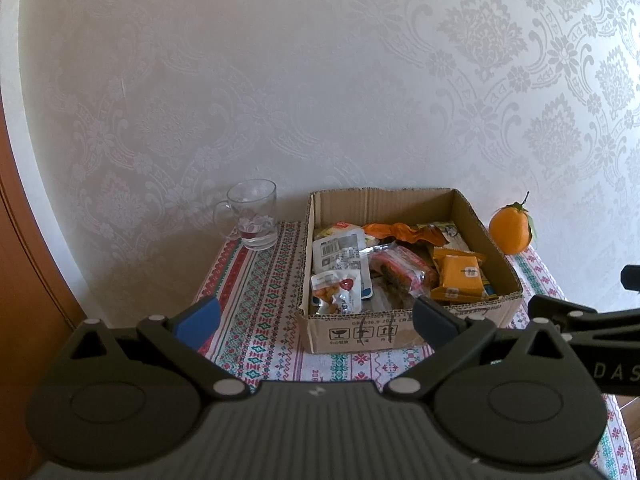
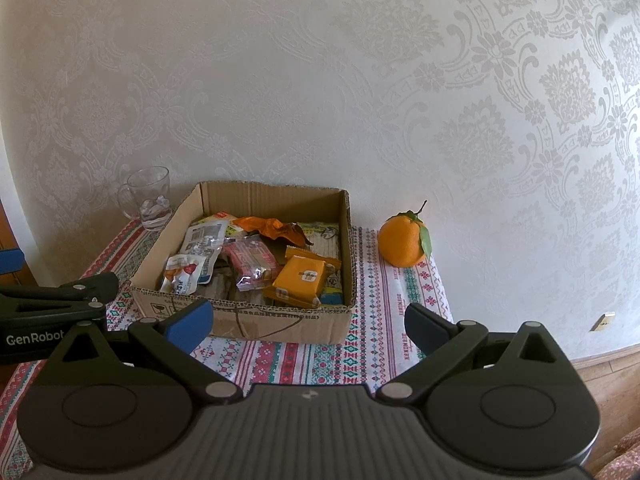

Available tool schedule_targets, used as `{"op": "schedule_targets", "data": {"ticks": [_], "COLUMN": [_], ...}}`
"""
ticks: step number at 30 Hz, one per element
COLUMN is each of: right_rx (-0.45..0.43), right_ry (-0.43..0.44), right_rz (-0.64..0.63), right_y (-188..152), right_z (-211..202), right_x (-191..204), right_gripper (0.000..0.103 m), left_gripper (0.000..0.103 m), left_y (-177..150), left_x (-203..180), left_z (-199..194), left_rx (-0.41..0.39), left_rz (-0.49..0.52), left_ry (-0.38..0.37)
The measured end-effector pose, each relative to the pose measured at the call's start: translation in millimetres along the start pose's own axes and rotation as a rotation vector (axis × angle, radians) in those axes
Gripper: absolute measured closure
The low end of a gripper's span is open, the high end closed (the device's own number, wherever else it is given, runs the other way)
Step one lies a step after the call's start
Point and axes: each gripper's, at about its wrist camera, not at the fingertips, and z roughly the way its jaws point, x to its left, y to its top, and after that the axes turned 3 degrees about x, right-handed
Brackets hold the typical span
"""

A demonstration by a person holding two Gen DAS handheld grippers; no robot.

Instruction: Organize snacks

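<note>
While unheld, snacks [image 1: 400, 268] inside box [image 1: 404, 330].

One cardboard box [image 2: 280, 324], one glass mug [image 2: 150, 198], one orange [image 2: 402, 242], two hand-held grippers; snack packets uncountable.

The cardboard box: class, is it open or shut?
Open. The cardboard box has no flaps over its top, so the snack packets inside show.

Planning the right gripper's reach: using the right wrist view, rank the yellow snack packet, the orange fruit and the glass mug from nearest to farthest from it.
From the right gripper:
1. Yellow snack packet, in the cardboard box's near right corner, just ahead.
2. Orange fruit, on the tablecloth to the right of the box, by the wall.
3. Glass mug, far left corner, behind the box.
</note>
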Motion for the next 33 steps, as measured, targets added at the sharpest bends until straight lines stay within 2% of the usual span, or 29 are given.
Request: {"op": "schedule_targets", "data": {"ticks": [33], "right_rx": [0.003], "right_ry": [0.003], "right_rz": [0.008], "right_y": [-1.0], "right_z": [-0.3], "right_x": [-1.1], "right_gripper": [0.000], "left_gripper": [0.001], "left_y": [-0.2], "left_x": [-2.3], "left_z": [0.1], "left_rx": [0.005], "left_rz": [0.001], "left_ry": [0.005]}}
